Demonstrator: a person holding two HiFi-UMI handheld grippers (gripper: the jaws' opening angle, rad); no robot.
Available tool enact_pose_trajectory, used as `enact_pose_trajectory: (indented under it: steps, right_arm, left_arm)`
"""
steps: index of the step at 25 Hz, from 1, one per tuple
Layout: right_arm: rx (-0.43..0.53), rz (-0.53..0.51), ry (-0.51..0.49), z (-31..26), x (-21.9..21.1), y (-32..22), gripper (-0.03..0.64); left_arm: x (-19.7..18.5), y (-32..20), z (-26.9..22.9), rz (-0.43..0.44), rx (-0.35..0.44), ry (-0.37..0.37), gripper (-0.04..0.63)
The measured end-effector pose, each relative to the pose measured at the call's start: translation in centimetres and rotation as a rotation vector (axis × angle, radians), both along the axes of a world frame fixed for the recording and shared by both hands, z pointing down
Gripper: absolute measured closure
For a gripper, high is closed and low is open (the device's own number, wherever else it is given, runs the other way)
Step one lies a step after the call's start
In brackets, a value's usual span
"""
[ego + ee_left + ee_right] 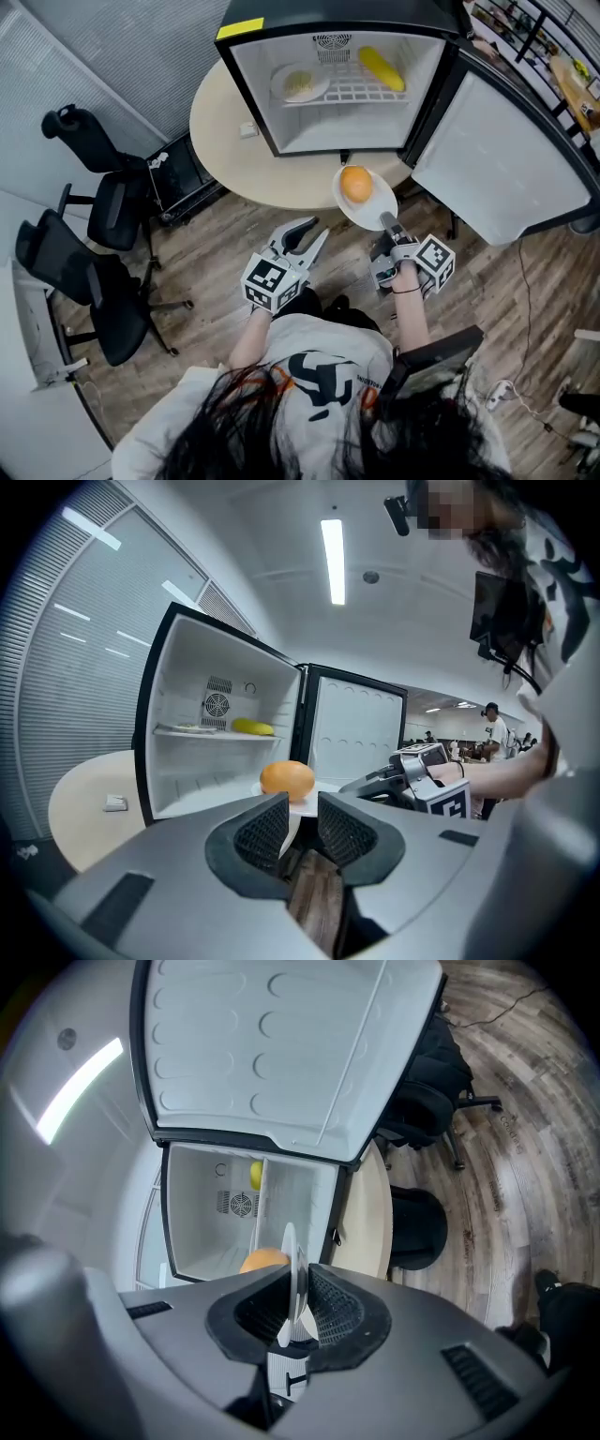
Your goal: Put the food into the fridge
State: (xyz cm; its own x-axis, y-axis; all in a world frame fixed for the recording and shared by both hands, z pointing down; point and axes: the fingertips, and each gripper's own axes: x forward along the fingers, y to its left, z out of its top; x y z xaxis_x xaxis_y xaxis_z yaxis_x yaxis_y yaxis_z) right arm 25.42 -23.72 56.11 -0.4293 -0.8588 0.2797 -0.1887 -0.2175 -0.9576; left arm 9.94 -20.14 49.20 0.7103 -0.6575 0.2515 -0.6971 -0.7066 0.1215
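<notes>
A white plate [373,208] carrying an orange [355,184] hangs level in front of the open mini fridge [251,94]. My right gripper [387,221] is shut on the plate's near rim; in the right gripper view the plate [296,1274] stands edge-on between the pads, with the orange [262,1261] behind. My left gripper [319,229] is open and empty, to the left of the plate. In the left gripper view the orange [287,779] shows beyond the parted pads of the left gripper [303,823]. On the fridge shelf lie a plate of food [300,82] and a yellow item [382,67].
The fridge stands on a round beige table [220,141] with its door [497,169] swung open to the right. A small white object [247,130] lies on the table left of the fridge. Black office chairs [98,202] stand at the left on the wooden floor.
</notes>
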Motion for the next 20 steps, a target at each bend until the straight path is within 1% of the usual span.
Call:
enact_pose_trajectory:
  steps: [5,10,16,20]
  right_arm:
    - [0.013,-0.062,0.042,0.7,-0.6,-2.4,0.572]
    - [0.009,-0.099,0.036,1.2,-2.4,-5.1,0.572]
    - [-0.006,-0.140,0.048,1.9,-4.8,-8.7,0.572]
    - [-0.015,-0.172,0.058,2.8,-6.4,-11.4,0.572]
  left_arm:
    - [-0.8,-0.3,0.4,-0.036,-0.017,-0.018,0.497]
    - [-2.1,-1.7,0.8,-0.071,-0.024,-0.019,0.497]
    - [-3.8,-4.8,0.8,-0.086,-0.015,-0.015,0.497]
    - [-4.9,-7.0,1.0,-0.080,-0.009,-0.017,0.497]
